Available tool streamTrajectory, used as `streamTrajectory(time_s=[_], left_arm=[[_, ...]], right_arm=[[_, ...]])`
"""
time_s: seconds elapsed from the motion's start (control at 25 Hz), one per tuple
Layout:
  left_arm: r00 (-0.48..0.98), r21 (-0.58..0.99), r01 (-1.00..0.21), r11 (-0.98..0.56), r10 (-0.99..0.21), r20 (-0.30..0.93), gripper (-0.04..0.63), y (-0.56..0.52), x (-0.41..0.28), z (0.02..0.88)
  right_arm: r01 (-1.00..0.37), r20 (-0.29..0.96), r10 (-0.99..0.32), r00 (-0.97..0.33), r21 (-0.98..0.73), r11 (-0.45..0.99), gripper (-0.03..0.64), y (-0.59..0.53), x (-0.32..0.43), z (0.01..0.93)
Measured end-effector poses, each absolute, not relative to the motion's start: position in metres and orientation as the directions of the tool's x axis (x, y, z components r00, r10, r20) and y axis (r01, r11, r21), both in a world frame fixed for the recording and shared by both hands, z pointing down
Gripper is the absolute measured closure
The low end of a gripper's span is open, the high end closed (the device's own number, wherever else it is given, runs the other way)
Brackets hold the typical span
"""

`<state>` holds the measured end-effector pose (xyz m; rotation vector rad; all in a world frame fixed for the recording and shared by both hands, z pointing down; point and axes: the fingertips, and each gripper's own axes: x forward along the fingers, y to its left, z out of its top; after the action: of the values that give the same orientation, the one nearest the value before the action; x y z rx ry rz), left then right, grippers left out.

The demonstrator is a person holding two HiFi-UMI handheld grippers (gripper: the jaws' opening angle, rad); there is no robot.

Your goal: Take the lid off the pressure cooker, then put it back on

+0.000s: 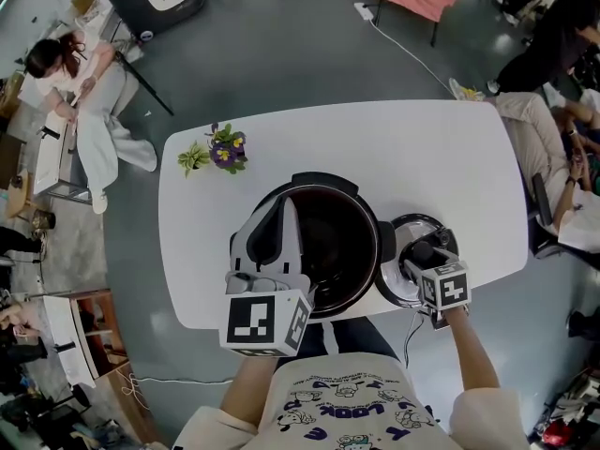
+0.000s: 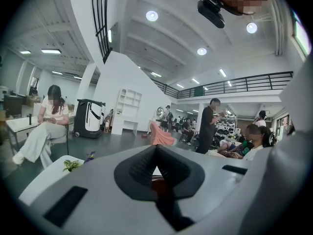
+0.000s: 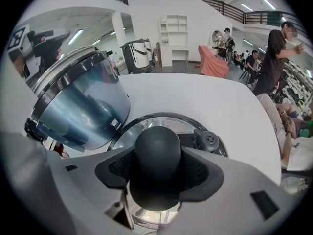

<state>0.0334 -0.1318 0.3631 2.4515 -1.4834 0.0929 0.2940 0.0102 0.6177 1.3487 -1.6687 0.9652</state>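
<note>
Head view looks down on one pressure cooker point(image 1: 319, 182), standing open near the front edge of a white counter point(image 1: 422, 153), its dark inner pot bare to the camera. Its single lid point(image 1: 419, 223) is off and sits level just beside the cooker's right side, over the counter; whether it rests there with its full weight I cannot tell. The right claw point(image 1: 422, 256) points steeply down onto the lid. In the right gripper view the right claw point(image 3: 157, 173) is clamped on the one round black knob point(image 3: 157, 151) at the lid's centre, a pad pressed to each side of it. One small valve point(image 3: 211, 140) stands on the lid beside the knob, and the cooker's shiny wall point(image 3: 78, 109) rises close at the left.

The left claw point(image 1: 281, 221) hangs over the cooker's left rim, pointing nearly level. In the left gripper view its two pads point(image 2: 142, 168) meet, closed together with nothing held.

Two marker cubes show, one on each gripper point(image 1: 265, 322) point(image 1: 443, 286). One potted plant point(image 1: 223, 148) with purple flowers stands at the counter's far left, well apart from the cooker. One person point(image 1: 89, 97) sits off to the left on the floor level beyond.
</note>
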Motion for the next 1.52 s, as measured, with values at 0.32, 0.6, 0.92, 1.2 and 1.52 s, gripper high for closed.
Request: streamTrajectory(time_s=[0.32,0.6,0.92,1.2,1.52], left_arm=[[0.482,0.196,-0.872,-0.448,-0.856,0.186,0.581,-0.131,0.042,0.358],[0.498,0.205,-0.862,-0.464,-0.851,0.167,0.581,-0.129,0.049,0.352],[0.488,0.204,-0.866,-0.457,-0.86,0.147,0.581,-0.124,0.044,0.338],[0.466,0.209,-0.875,-0.436,-0.876,0.122,0.581,-0.119,0.027,0.331],[0.394,0.214,-0.906,-0.365,-0.912,0.112,0.581,-0.108,-0.012,0.315]], right_arm=[[-0.972,0.898,-0.395,-0.192,-0.119,0.202,0.324,0.021,0.303,0.579],[-0.961,0.887,-0.402,-0.227,-0.137,0.24,0.324,0.026,0.307,0.535],[-0.937,0.883,-0.381,-0.276,-0.159,0.31,0.324,0.032,0.31,0.476],[-0.896,0.885,-0.362,-0.292,-0.12,0.428,0.324,0.026,0.295,0.428],[-0.832,0.859,-0.352,-0.372,-0.141,0.537,0.324,0.003,0.251,0.383]])
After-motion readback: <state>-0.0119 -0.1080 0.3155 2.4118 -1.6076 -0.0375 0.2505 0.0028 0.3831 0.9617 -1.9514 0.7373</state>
